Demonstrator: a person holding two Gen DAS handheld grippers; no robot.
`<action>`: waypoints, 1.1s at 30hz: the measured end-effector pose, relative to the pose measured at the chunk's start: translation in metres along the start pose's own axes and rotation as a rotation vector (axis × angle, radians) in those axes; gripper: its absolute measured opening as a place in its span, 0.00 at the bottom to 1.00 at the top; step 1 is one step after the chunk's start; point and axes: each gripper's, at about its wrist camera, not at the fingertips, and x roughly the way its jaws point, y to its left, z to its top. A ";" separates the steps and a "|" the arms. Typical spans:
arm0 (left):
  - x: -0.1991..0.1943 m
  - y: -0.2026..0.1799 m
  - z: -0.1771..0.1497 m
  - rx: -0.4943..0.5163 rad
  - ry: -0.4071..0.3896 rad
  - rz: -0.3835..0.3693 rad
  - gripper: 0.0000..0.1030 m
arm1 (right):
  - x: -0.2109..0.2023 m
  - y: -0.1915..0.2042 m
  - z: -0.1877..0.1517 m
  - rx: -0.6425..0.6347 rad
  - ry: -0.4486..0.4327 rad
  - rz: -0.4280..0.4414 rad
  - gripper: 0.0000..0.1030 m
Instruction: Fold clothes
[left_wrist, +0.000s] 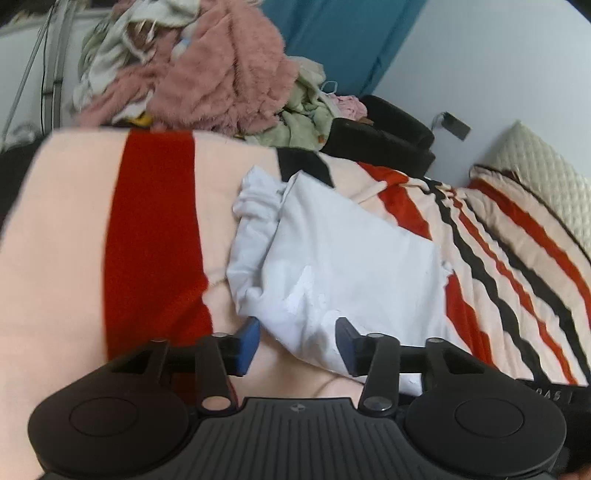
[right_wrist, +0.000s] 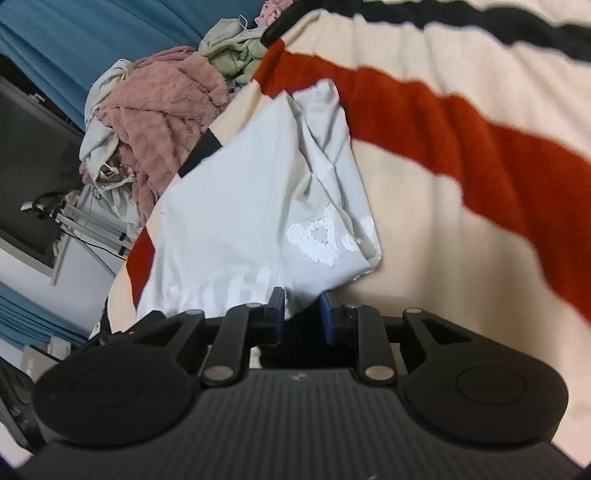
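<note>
A pale blue-white T-shirt (left_wrist: 340, 258) with a white print lies partly folded on the striped blanket (left_wrist: 74, 240). My left gripper (left_wrist: 297, 341) is open, its blue fingers on either side of the shirt's near edge, just above the blanket. In the right wrist view the same shirt (right_wrist: 240, 206) lies crumpled along its right side. My right gripper (right_wrist: 302, 314) has its jaws close together with a fold of the shirt's near edge between them, so it is shut on the shirt.
A heap of unfolded clothes with a fluffy pink garment (left_wrist: 218, 74) sits at the far end of the bed. A black cushion (left_wrist: 384, 136) and a quilted white pillow (left_wrist: 546, 181) lie by the wall. A teal curtain (right_wrist: 92, 33) hangs behind.
</note>
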 end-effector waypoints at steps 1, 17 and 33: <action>-0.014 -0.006 0.005 0.019 -0.016 0.000 0.57 | -0.012 0.006 0.000 -0.016 -0.007 0.002 0.24; -0.269 -0.093 -0.007 0.201 -0.246 0.040 1.00 | -0.224 0.085 -0.038 -0.269 -0.249 0.014 0.90; -0.405 -0.130 -0.102 0.325 -0.365 0.084 1.00 | -0.334 0.115 -0.127 -0.520 -0.368 0.016 0.90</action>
